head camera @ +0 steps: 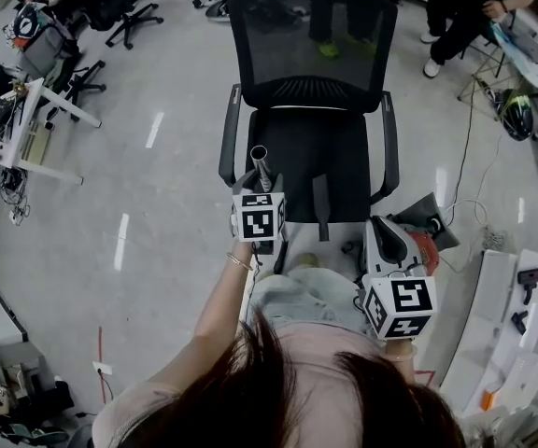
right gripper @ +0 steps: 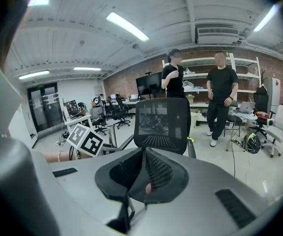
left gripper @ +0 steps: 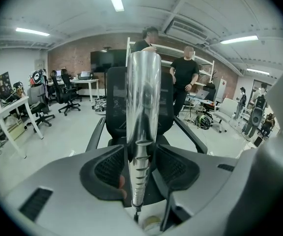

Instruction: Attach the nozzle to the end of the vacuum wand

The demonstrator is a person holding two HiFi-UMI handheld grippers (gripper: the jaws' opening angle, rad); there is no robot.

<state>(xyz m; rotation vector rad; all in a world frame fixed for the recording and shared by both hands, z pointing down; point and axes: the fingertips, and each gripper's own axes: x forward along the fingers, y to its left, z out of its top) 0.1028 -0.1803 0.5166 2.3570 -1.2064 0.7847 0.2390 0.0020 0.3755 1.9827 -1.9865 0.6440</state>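
I stand in front of a black office chair. My left gripper is shut on a shiny metal vacuum wand, whose open end points up over the seat's front left. In the left gripper view the wand stands upright between the pads, which touch it on both sides. A dark grey narrow nozzle lies on the seat, to the right of the wand. My right gripper hovers at the seat's front right, shut with nothing in it; its pads meet.
A red and black vacuum body sits on the floor right of the chair. White shelving stands at the far right, desks and chairs at the left. Two people stand behind the chair.
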